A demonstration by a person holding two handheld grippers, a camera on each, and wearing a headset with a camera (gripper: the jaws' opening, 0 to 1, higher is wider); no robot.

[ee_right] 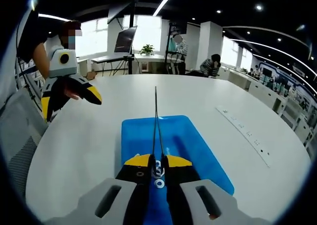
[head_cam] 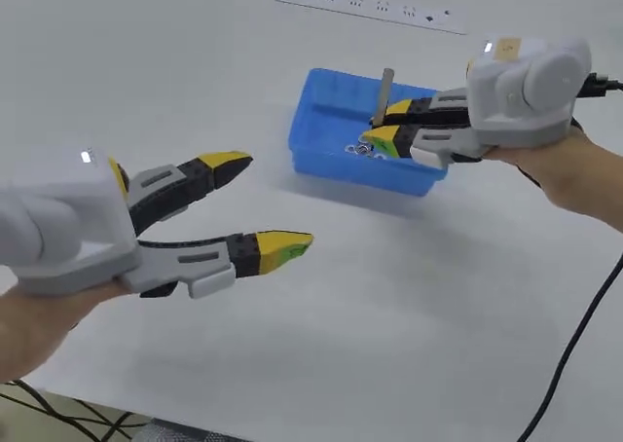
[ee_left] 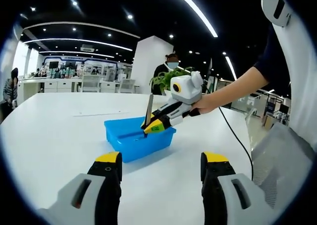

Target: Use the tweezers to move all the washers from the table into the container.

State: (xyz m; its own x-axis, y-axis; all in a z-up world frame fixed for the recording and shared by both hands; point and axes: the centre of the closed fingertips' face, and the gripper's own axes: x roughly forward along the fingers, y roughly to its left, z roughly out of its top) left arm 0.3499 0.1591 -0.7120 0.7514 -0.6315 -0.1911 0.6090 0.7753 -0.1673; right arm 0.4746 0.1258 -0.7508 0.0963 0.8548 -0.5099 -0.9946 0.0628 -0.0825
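The right gripper [head_cam: 384, 138] was seen at the upper right of the head view, its jaws pressed together on the tweezers [ee_right: 155, 117]. The thin arms of the tweezers ran forward over the blue container [head_cam: 326, 162] and met at a point above its far half. Whether anything was pinched at that point could not be told. A small cluster of washers [ee_right: 159, 176] lay on the container floor, just below the right jaws at the bottom centre of the right gripper view. The step in hand was judged to be the drop into the container. It would be done well if the tips were held low inside the walls and the squeeze were eased slowly, so that a washer would fall flat and not bounce out. The tips should be lifted clear of the rim before any sideways move, lest the light container be pushed along the table [head_cam: 389, 296]. The left gripper [head_cam: 268, 203] was held at the lower left, its jaws spread wide with nothing between them, well apart from the container. A power strip [head_cam: 370, 6] lay along the top edge, beyond the container. A black cable [head_cam: 574, 345] trailed down the right side and might drag on the right hand. Nothing was seen between tweezers and container. People at desks were seen far off in both gripper views.
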